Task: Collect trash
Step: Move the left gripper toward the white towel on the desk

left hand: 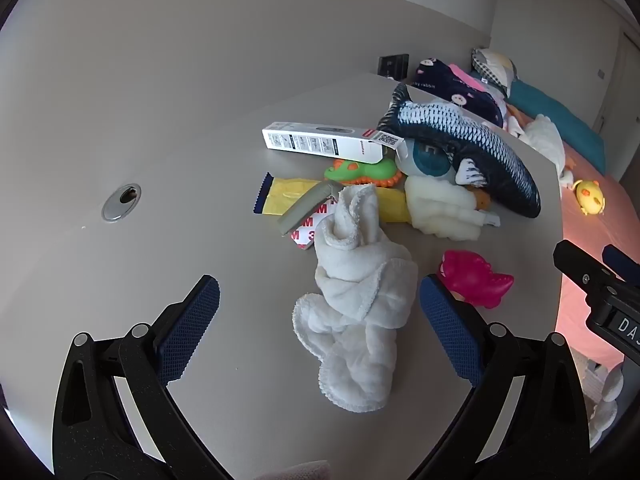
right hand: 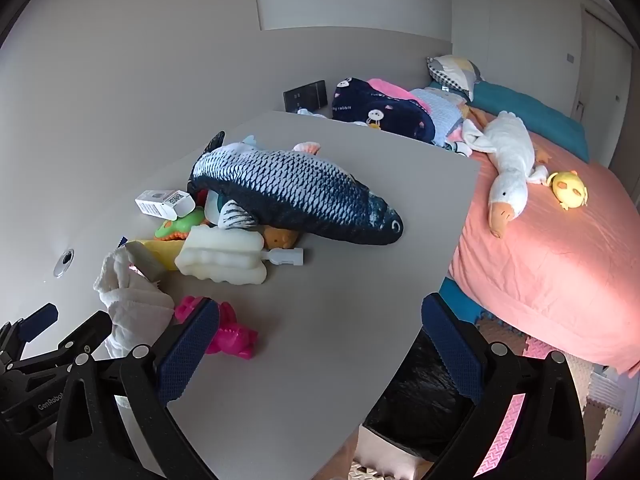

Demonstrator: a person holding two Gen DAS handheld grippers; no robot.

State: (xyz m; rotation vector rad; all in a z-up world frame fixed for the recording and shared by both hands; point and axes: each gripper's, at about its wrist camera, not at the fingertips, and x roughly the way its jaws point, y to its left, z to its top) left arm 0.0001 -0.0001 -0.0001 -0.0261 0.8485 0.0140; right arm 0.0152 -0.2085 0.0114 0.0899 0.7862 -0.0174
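A clutter pile lies on the grey table (left hand: 200,184). A crumpled white cloth (left hand: 356,304) lies between the blue pads of my open, empty left gripper (left hand: 320,320). Behind it are a yellow wrapper (left hand: 288,196), a grey strip on 3M backing paper (left hand: 308,224), a white carton (left hand: 324,142), a white foam piece (left hand: 440,208) and a pink toy (left hand: 472,280). My right gripper (right hand: 320,344) is open and empty over the table's near right edge, with the pink toy (right hand: 232,332) by its left finger. The cloth (right hand: 132,300) and foam piece (right hand: 224,260) show left of it.
A large plush fish (right hand: 296,192) lies across the pile, with a green and orange toy (left hand: 360,172) under the carton. A black-lined bin (right hand: 420,400) stands below the table's right edge. A pink bed (right hand: 560,264) with a plush goose (right hand: 508,172) is to the right.
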